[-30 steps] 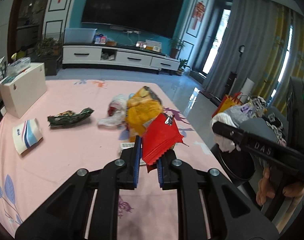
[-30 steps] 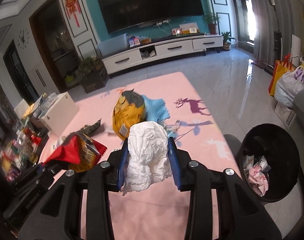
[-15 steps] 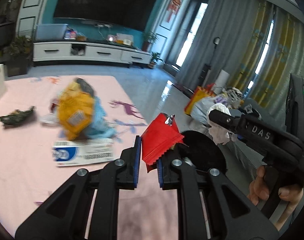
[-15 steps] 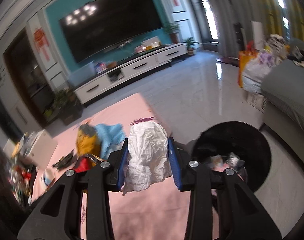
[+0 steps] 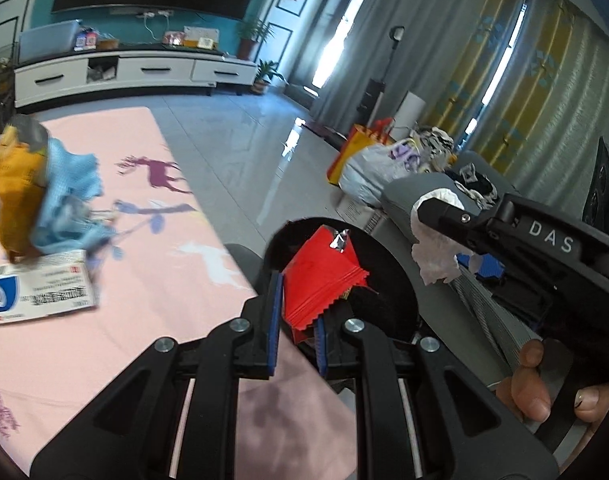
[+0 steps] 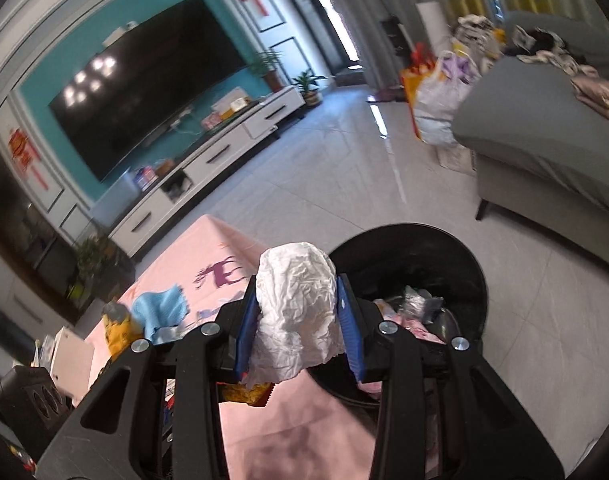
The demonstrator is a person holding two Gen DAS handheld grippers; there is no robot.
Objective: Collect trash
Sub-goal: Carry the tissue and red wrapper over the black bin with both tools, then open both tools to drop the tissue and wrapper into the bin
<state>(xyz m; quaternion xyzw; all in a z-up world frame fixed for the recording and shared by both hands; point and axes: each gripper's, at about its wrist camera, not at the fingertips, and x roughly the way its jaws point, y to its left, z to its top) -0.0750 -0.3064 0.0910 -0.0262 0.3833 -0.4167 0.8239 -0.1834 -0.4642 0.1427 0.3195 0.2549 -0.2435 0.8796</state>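
Right now the left gripper [image 5: 296,322] is clamped on a red wrapper [image 5: 322,276], whose zigzag edge sticks up between the blue pads [image 5: 273,320]; in the left wrist view the wrapper shows against the dark mouth of the black bin [image 5: 388,264], which stands on the grey floor just beside the edge of the pink table [image 5: 144,280]. Meanwhile the right gripper [image 6: 298,322] is clamped on a crumpled white paper wad [image 6: 296,312], squeezed from both sides by its blue pads [image 6: 350,320]. In the right wrist view the wad hangs at the table's [image 6: 304,420] edge, with the bin [image 6: 468,264] close behind it, and bits of trash [image 6: 420,300] already lie in the bin. On the table a white box [image 5: 40,290], a blue cloth [image 5: 68,200] and a yellow bag [image 5: 12,196] lie together, well apart from the bin. From the left wrist view the right gripper [image 5: 444,240] appears at the right with the wad [image 5: 436,248] in it, and a hand [image 5: 552,384] holds its handle.
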